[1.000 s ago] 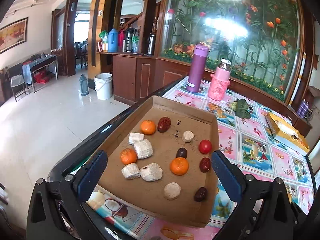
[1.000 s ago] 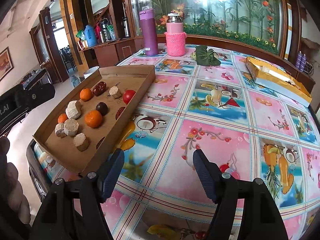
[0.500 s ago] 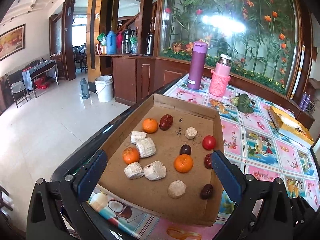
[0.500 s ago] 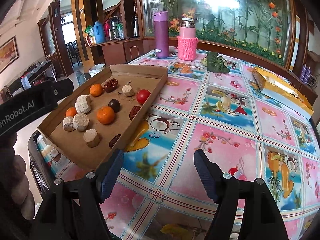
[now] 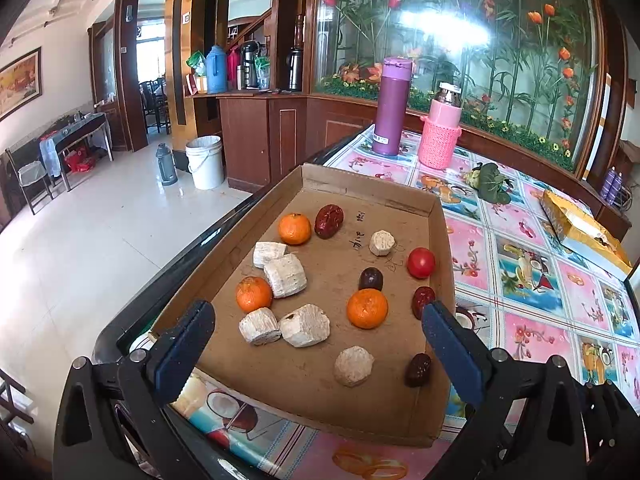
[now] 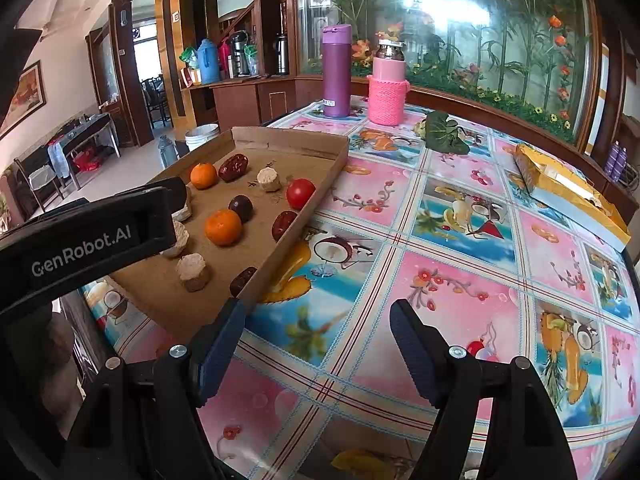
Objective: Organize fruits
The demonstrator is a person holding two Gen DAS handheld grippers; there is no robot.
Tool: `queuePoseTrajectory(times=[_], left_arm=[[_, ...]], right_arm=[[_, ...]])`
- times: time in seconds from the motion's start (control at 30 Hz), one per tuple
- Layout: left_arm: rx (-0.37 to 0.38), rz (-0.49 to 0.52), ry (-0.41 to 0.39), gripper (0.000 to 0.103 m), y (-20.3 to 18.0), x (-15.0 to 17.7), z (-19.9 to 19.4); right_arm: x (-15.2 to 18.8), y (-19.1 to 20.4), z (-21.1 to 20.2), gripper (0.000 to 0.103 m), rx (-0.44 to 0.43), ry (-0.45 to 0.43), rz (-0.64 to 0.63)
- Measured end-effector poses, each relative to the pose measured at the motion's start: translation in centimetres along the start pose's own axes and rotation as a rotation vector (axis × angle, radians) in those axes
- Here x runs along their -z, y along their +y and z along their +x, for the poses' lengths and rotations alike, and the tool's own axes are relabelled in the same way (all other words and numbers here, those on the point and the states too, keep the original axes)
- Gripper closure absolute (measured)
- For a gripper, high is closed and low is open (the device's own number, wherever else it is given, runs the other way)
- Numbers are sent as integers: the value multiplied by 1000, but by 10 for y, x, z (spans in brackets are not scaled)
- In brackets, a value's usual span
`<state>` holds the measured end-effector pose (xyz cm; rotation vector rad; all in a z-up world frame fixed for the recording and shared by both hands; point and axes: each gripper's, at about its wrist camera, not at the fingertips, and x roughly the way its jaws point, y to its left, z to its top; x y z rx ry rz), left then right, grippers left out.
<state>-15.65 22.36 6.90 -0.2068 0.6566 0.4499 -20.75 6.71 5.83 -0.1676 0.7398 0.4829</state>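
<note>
Though glare-blurred — floral tablecloth [image 6: 452,280], tiled floor [image 5: 80,248].

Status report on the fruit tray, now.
Left gripper open, over the cardboard tray, holding nothing. Right gripper open, empty, over the tablecloth. Oranges, dates and tomato lie scattered, unsorted. Nothing in the way.
</note>
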Motion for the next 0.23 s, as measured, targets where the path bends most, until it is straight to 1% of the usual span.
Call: queuePoseTrajectory(times=[0.23], left_arm=[[34,0,69,0,-2,2,9]], right_arm=[[0,-2,4,23,-11,13,5]])
